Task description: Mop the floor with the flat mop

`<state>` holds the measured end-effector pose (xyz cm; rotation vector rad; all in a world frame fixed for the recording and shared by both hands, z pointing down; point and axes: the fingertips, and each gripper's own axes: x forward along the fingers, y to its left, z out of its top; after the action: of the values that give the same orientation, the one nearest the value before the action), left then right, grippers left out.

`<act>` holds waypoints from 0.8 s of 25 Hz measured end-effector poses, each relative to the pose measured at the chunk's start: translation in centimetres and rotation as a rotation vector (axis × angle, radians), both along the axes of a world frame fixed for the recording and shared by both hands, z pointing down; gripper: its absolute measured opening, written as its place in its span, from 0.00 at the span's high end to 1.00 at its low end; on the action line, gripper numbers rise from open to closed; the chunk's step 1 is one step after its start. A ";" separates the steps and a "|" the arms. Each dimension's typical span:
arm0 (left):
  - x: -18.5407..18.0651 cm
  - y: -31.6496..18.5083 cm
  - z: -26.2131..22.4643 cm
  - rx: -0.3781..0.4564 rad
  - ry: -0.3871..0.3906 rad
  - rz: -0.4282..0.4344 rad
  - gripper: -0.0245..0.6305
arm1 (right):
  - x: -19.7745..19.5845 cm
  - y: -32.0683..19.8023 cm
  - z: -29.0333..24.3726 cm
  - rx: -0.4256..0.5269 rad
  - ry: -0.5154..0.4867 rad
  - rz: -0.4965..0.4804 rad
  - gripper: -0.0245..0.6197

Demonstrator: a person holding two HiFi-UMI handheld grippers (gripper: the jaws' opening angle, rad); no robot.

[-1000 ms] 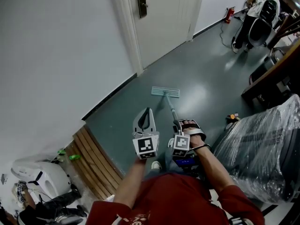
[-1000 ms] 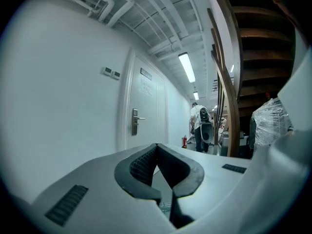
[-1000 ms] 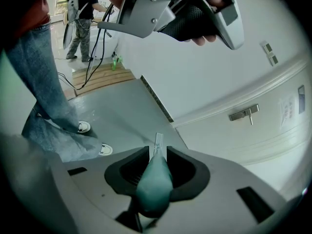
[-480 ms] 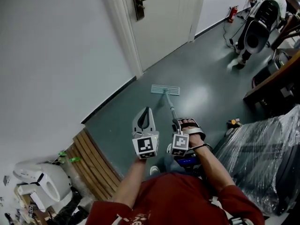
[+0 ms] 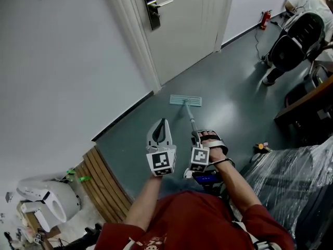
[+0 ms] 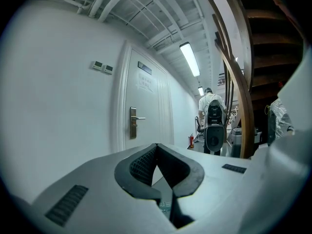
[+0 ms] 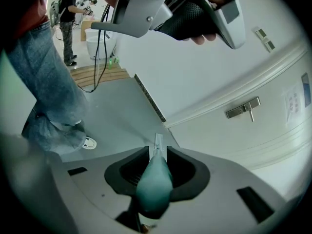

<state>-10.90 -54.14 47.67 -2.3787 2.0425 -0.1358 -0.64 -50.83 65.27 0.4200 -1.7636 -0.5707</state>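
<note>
The flat mop's pale teal head (image 5: 185, 100) lies flat on the grey-green floor, just out from the door. Its thin handle (image 5: 191, 121) runs back to my right gripper (image 5: 197, 137), which is shut on it. In the right gripper view the teal grip (image 7: 155, 182) sits between the dark pads (image 7: 181, 172), and the mop head (image 7: 158, 141) shows small beyond them. My left gripper (image 5: 163, 123) hangs in the air just left of the handle, not touching it. Its jaws (image 6: 156, 146) are shut and hold nothing.
A white door (image 5: 182, 25) with a metal lever (image 5: 156, 7) stands ahead, with white wall on the left. Wooden slats (image 5: 104, 178) and a white appliance (image 5: 49, 202) lie at the near left. Plastic-wrapped furniture (image 5: 291, 186) crowds the right. A person with a black chair (image 5: 294, 33) is at the far right.
The person with the black chair at the back right has shifted, and the head view has tilted a little. Mop head and both grippers sit about where they were.
</note>
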 end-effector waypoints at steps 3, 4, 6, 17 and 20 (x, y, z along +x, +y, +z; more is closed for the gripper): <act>-0.3 -1.9 0.3 -0.010 -0.019 -0.009 0.94 | -0.4 -2.4 -0.3 -0.002 -0.008 0.011 0.78; -0.4 -2.7 0.4 -0.009 -0.016 -0.006 0.94 | -0.6 -3.1 -0.3 -0.007 -0.009 0.014 0.78; -0.8 -4.3 0.7 -0.009 -0.009 0.002 0.94 | -0.9 -4.5 -0.3 -0.013 -0.008 0.018 0.77; -2.8 -12.7 0.5 -0.013 0.009 0.037 0.94 | -3.3 -12.0 0.2 -0.018 -0.024 0.065 0.77; -2.4 -13.3 0.5 -0.013 0.016 0.041 0.94 | -2.9 -12.9 0.6 0.014 -0.015 0.062 0.78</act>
<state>-13.33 -67.44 48.20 -2.4356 2.0041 -0.1312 -3.55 -63.74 65.85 0.4878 -1.7561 -0.5375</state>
